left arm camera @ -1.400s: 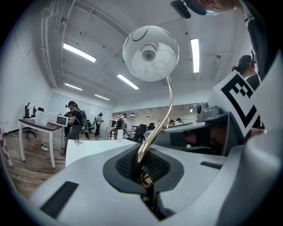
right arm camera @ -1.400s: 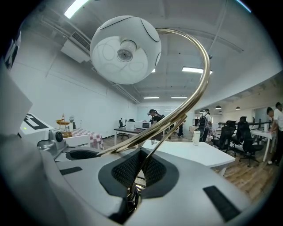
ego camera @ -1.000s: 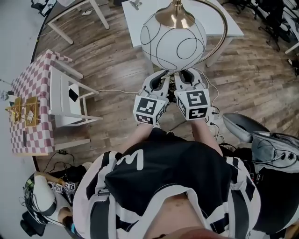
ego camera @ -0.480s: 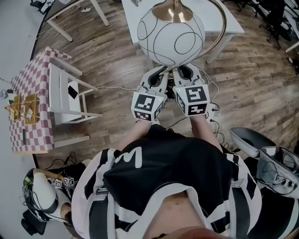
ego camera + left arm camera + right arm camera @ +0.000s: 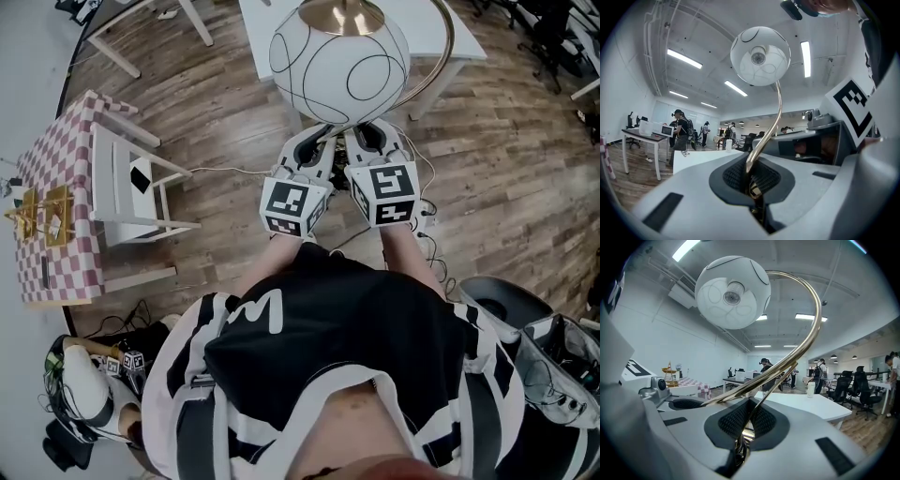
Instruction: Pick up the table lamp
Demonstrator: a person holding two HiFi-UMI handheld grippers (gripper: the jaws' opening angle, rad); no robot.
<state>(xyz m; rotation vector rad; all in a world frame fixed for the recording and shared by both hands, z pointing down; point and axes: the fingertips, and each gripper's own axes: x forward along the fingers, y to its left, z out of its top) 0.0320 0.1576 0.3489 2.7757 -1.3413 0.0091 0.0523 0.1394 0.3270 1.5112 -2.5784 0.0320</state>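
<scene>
**A:** Where do we have the white-globed, brass-stemmed table lamp (image 5: 339,58) just now?

**B:** Right above both claws and a little ahead of them. Our left claw (image 5: 317,155) is clenched on the thin curved brass stem (image 5: 774,112) low down. Our right claw (image 5: 373,142) grasps the same stem just beside it. In each claw's own view the metal rises straight out of the closed pads.

**A:** Why two grips so near each other?

**B:** We reckon it's the round white shade with thin black lines (image 5: 733,291). It hangs at the end of the arc, over the claws, and would tend to swing a thin rod round. Two clamps side by side should stop that twist and keep the globe uppermost.

**A:** Is it clear of the white worktop (image 5: 255,19)?

**B:** It looks so. The worktop lies beyond the claws, and below them we see only brown wooden floor (image 5: 216,122). We can't see the lamp's foot.

**A:** Anything different from a second ago?

**B:** Hardly anything. The grips and the side-by-side claws match. In the head view the globe and claws sit slightly higher in the frame, and the grey moulded seat (image 5: 506,300), right of the right claw, has slid lower. We take that for our head shifting, not our hands.
</scene>
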